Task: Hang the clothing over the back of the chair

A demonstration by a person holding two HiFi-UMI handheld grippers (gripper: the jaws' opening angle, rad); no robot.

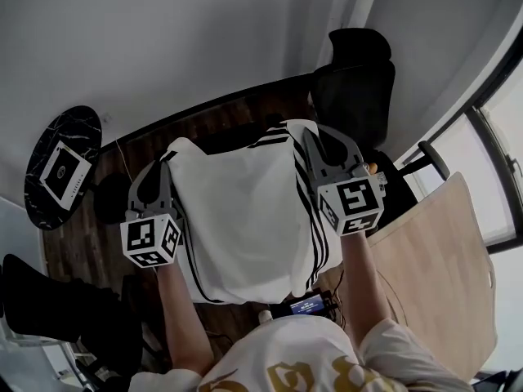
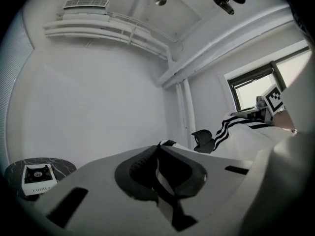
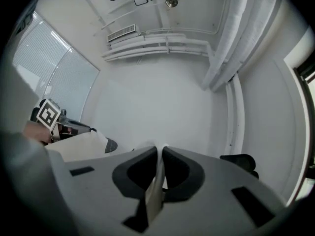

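Observation:
A white garment (image 1: 245, 219) with black side stripes hangs spread between my two grippers in the head view. My left gripper (image 1: 161, 168) is shut on its left top corner, where white cloth (image 2: 165, 183) runs between the dark pads. At the right top corner my right gripper (image 1: 315, 141) is shut on the garment too, with a white fold (image 3: 156, 181) pinched in its jaws. The black chair (image 1: 355, 84) stands just beyond the right gripper, its backrest up. Its lower part is hidden by the garment. The chair (image 2: 203, 140) shows small in the left gripper view.
A round dark marble side table (image 1: 61, 166) with a white box (image 1: 65, 172) on it stands at the far left. A light wooden tabletop (image 1: 445, 268) lies at the right near a window. A dark object (image 1: 49, 300) sits on the wood floor at lower left.

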